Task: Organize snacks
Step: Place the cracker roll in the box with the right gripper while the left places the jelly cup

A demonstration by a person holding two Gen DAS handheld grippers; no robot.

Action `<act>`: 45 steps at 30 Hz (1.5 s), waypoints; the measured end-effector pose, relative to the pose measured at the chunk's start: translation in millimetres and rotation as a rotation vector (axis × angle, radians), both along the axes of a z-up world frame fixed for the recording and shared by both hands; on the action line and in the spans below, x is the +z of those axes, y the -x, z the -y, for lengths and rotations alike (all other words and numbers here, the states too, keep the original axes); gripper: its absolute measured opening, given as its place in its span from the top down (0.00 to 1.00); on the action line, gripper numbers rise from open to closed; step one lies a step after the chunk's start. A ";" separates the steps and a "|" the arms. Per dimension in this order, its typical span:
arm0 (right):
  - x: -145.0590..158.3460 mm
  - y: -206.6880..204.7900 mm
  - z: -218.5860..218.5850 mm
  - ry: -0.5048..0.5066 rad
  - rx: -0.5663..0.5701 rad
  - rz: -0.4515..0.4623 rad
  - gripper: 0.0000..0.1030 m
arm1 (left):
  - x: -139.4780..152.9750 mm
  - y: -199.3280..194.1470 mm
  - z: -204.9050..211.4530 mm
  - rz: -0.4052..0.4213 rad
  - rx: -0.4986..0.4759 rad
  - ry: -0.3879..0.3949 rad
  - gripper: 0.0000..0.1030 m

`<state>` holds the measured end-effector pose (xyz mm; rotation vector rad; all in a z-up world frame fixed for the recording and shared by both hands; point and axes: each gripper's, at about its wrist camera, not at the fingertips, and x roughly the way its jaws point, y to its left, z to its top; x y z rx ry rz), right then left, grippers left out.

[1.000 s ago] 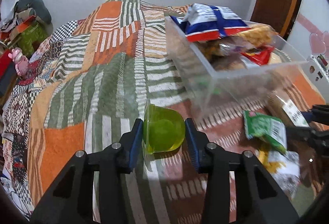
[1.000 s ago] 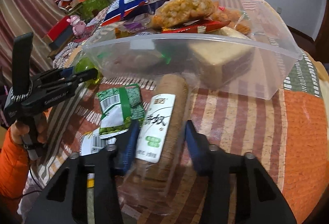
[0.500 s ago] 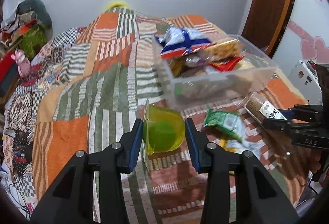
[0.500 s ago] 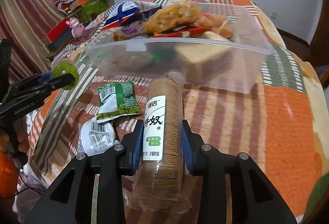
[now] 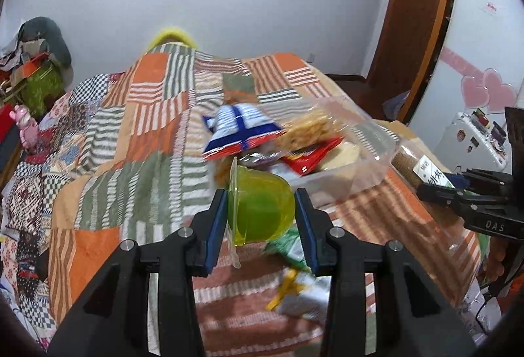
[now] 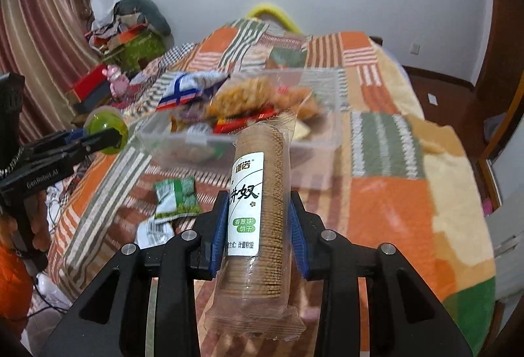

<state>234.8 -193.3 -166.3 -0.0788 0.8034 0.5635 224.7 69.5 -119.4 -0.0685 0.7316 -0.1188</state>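
Left wrist view showed the left gripper [image 5: 262, 219] clamped on a green jelly cup [image 5: 260, 208] (lying sideways); the right gripper [image 6: 258, 227] squeezed a cracker sleeve [image 6: 258, 209] before the clear bin [image 6: 314, 140].

The quilt [image 6: 386, 203] is soft woven cloth, matt and a little nubbly, while the bin [image 6: 314, 157] on it is clear, glossy plastic. The jelly cup [image 5: 262, 209] is translucent green plastic with a smooth shine, and the biscuit roll [image 6: 262, 226] sits in crinkly clear film with a slick paper-like label. Both grippers, left [image 5: 262, 219] and right [image 6: 258, 226], look like matt black plastic with ribbed blue pads [image 5: 217, 226] and small bright metal screws.
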 end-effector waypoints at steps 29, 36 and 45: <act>-2.4 -111.3 -21.1 0.014 -0.057 0.031 0.69 | -27.7 -98.2 69.8 -0.061 -0.122 0.059 0.61; 4.4 -104.7 -15.6 -0.013 -0.042 0.026 0.67 | -14.4 -92.0 68.9 -0.021 -0.125 0.048 0.61; 18.6 -63.5 -15.3 -0.011 0.019 0.053 0.66 | 4.3 -60.0 49.4 -0.003 -0.092 0.044 0.60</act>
